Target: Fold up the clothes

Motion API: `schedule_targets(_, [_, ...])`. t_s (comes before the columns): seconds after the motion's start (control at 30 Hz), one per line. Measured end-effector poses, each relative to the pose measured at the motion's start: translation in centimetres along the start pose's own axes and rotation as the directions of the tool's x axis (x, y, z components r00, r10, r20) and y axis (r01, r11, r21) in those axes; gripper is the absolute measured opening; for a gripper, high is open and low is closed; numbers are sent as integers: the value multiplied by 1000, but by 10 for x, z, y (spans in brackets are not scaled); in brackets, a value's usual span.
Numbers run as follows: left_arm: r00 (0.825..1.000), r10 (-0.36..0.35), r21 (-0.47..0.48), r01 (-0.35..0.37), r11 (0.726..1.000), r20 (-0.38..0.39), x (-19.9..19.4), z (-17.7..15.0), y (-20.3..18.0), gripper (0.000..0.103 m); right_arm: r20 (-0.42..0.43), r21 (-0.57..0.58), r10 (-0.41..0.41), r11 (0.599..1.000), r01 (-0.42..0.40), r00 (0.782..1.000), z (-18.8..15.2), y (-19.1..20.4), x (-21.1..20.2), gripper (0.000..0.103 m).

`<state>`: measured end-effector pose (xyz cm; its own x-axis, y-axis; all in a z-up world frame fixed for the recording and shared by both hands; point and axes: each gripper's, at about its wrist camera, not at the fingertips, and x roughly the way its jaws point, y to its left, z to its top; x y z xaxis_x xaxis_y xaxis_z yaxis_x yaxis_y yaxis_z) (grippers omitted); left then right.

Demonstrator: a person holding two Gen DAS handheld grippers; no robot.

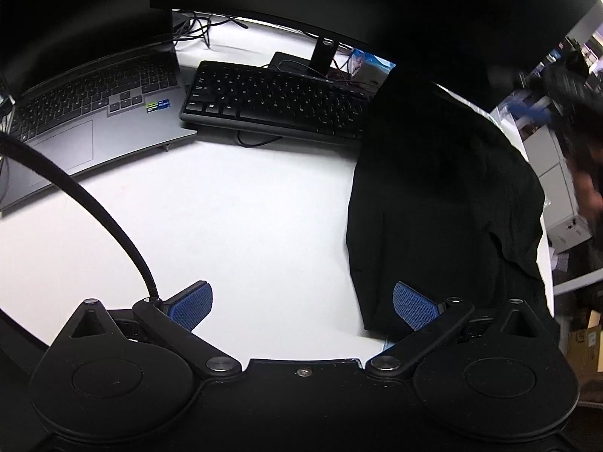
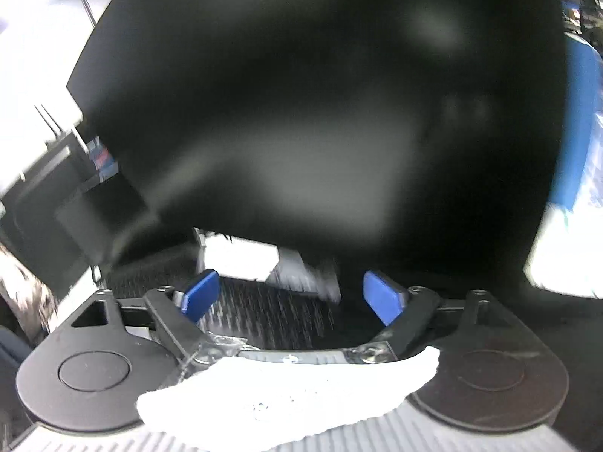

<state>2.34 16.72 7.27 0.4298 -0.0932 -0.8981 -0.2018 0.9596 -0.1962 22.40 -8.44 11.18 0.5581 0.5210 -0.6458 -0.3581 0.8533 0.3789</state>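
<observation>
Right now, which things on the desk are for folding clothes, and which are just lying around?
For the job:
black garment
left gripper, open
right gripper, open

Just lying about:
laptop
black keyboard
monitor stand
cables

Your two handheld grippers: black frames, blue finger pads.

Your left gripper (image 1: 302, 307) has a matte black body with two round discs, silver pivot bolts at the linkage arms, one small centre screw, and blue pads (image 1: 412, 305) with a fine grid texture; a black cable (image 1: 113, 226) arcs into its left linkage. Your right gripper (image 2: 290, 297) shares the same black frame and discs, carries smooth-looking blue pads (image 2: 380, 297), and has a white fabric-like strip (image 2: 286, 395) lying across its body below the pivots.
</observation>
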Motion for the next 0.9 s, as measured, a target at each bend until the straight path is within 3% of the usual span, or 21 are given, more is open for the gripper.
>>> schedule_targets(0.1, [1000, 17, 131, -18, 991, 9, 21, -4, -21, 102, -163, 16, -111, 993, 116, 980, -61, -42, -19, 93])
schedule_targets(0.17, [1000, 2, 242, -7, 970, 22, 44, -4, -44, 102, -278, 10, -216, 974, 228, 936, -101, -77, -30, 92])
schedule_targets(0.23, [999, -30, 356, 15, 935, 36, 67, -1, -70, 102, -360, 23, -288, 948, 318, 887, -137, -115, -51, 92])
schedule_targets(0.27, [998, -57, 413, 35, 910, 41, 81, 1, -85, 102, -378, 37, -308, 937, 347, 873, -152, -131, -64, 93])
schedule_targets(0.37, [991, -126, 540, 88, 837, 34, 126, 7, -126, 102, -397, 94, -340, 909, 406, 853, -187, -169, -101, 93])
schedule_targets(0.53, [995, -68, 667, 97, 738, -70, 204, 10, -170, 101, -380, 199, -299, 898, 393, 875, -224, -201, -116, 93])
schedule_targets(0.63, [994, -57, 692, 107, 714, -94, 213, 14, -182, 101, -365, 223, -258, 909, 353, 895, -240, -213, -122, 93])
schedule_targets(0.73, [992, -88, 736, 124, 665, -88, 208, 17, -197, 101, -330, 215, -217, 930, 297, 919, -248, -216, -136, 93])
schedule_targets(0.8, [990, -100, 790, 139, 597, -99, 210, 20, -211, 101, -312, 188, -202, 945, 269, 928, -245, -214, -135, 93])
schedule_targets(0.9, [982, -83, 878, 187, 442, -167, 220, 16, -236, 101, -314, 39, -205, 973, 228, 927, -226, -212, -116, 93])
